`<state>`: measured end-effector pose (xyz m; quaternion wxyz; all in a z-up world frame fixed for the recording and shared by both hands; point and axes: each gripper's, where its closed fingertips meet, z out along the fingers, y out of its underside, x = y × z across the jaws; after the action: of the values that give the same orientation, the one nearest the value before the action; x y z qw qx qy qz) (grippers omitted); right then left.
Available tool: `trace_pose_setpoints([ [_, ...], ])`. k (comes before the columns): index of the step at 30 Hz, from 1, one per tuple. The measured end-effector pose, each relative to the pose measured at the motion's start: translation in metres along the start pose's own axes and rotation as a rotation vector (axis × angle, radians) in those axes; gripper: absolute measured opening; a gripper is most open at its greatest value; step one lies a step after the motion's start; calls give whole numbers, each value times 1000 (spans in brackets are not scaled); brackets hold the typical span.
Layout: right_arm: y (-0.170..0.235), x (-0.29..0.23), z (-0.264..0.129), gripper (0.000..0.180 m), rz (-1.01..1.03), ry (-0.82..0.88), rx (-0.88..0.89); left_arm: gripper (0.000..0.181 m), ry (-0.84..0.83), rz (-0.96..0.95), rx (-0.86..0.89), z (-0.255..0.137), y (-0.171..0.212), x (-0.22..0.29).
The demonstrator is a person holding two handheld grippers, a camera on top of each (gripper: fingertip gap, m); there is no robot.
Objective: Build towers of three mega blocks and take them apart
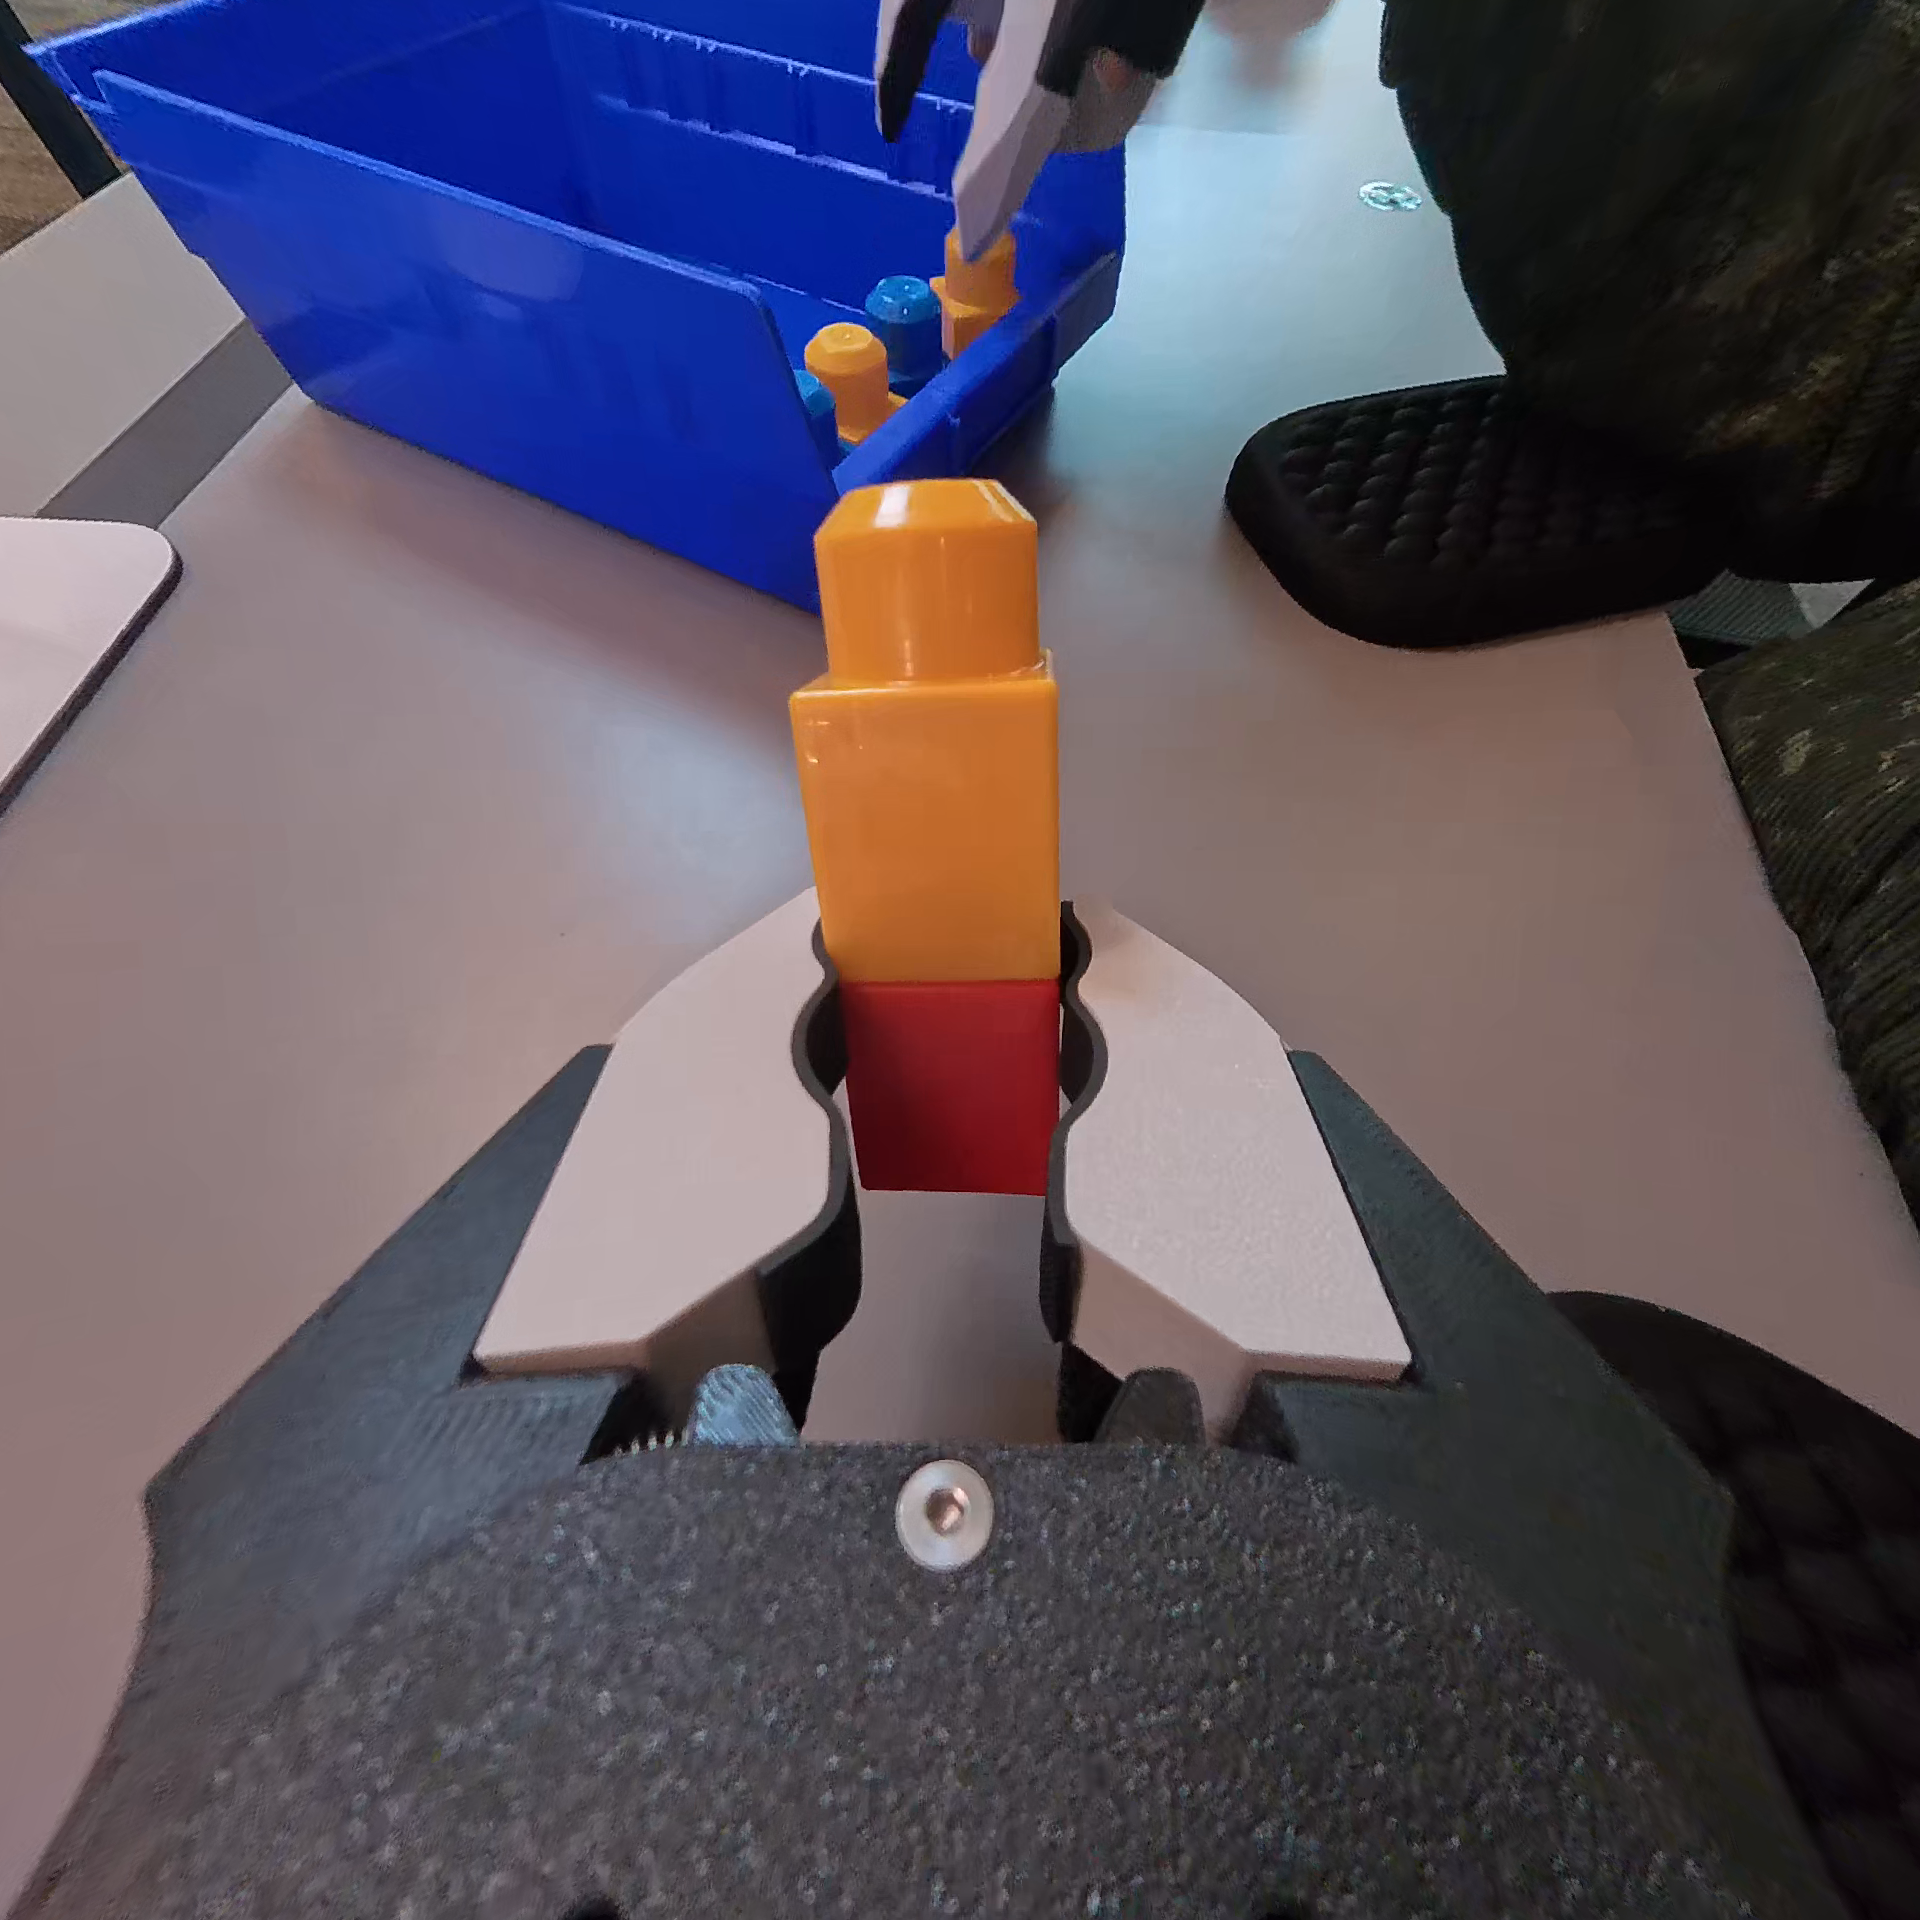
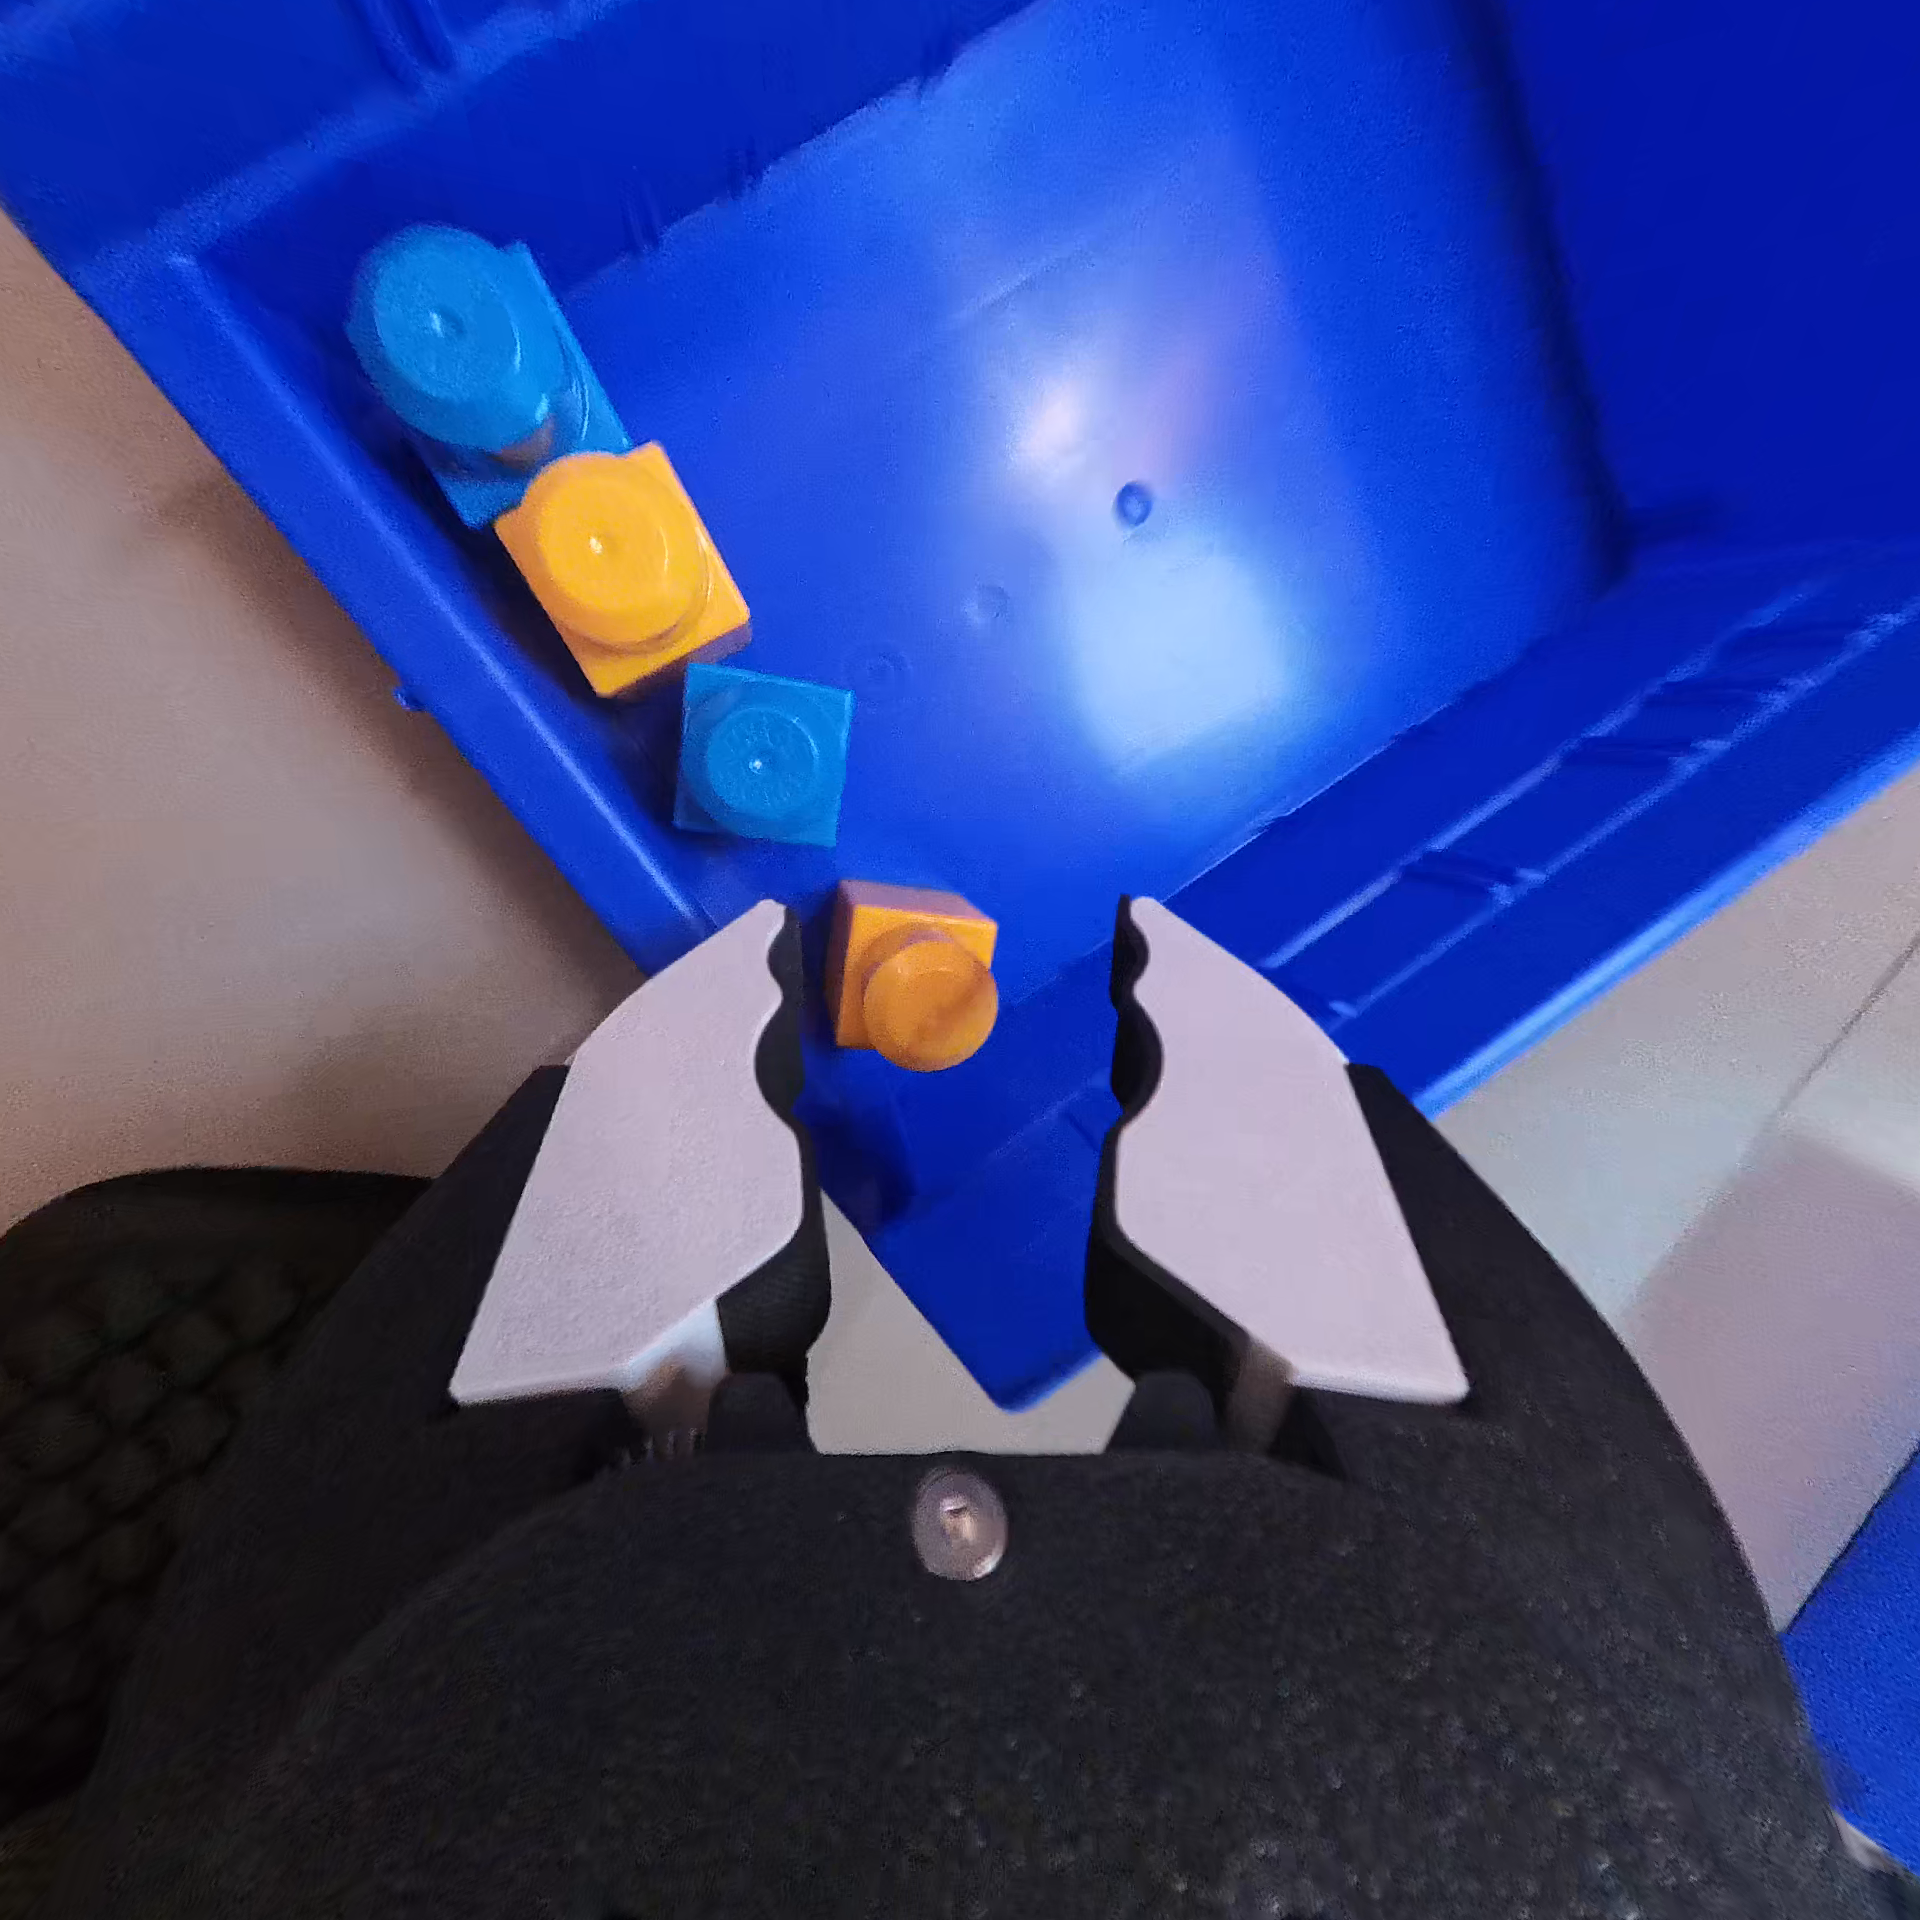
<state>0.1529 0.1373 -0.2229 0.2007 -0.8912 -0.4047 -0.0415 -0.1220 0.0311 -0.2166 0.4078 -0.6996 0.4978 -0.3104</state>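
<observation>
My left gripper (image 1: 951,930) is shut on a red block (image 1: 951,1086) with an orange block (image 1: 930,810) stacked on it; the two-block stack stands upright over the table. My right gripper (image 2: 954,914) is open over the near corner of the blue bin (image 2: 1247,312). An orange block (image 2: 914,971) sits between its fingers, close to the left one, with a wide gap on the right. In the left wrist view the right gripper (image 1: 966,156) hangs over the bin (image 1: 520,312), one fingertip at that orange block (image 1: 977,296).
Along the bin wall lie a blue block (image 2: 457,343), an orange block (image 2: 613,561) and another blue block (image 2: 764,753). A black mesh pad (image 1: 1455,520) and a person's dark patterned clothing (image 1: 1662,208) are at the right. A pale board (image 1: 62,613) lies at the left. The left gripper's tips are roughly 30 centimeters from the right gripper's.
</observation>
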Motion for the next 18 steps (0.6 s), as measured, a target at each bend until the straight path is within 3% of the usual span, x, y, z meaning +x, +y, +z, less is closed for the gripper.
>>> trace_pose_setpoints([
  [3, -40, -18, -27, 58, -39, -60, 256, 37, -2, 22, 24, 3, -9, 6],
  [8, -97, -151, -92, 60, -394, -524, 674, 37, 43, 89, 30, 12, -21, 29],
  [13, -104, -232, -95, 63, -577, -715, 704, 38, 62, 152, 8, 20, -26, 47],
  [15, -106, -247, -86, 55, -614, -714, 684, 38, 73, 162, 0, 23, -26, 52],
  [16, -107, -251, -86, 37, -635, -712, 700, 38, 67, 156, -8, 25, -24, 51],
  [18, -112, -251, -94, 35, -640, -710, 748, 37, 93, 121, 36, 24, -30, 53],
])
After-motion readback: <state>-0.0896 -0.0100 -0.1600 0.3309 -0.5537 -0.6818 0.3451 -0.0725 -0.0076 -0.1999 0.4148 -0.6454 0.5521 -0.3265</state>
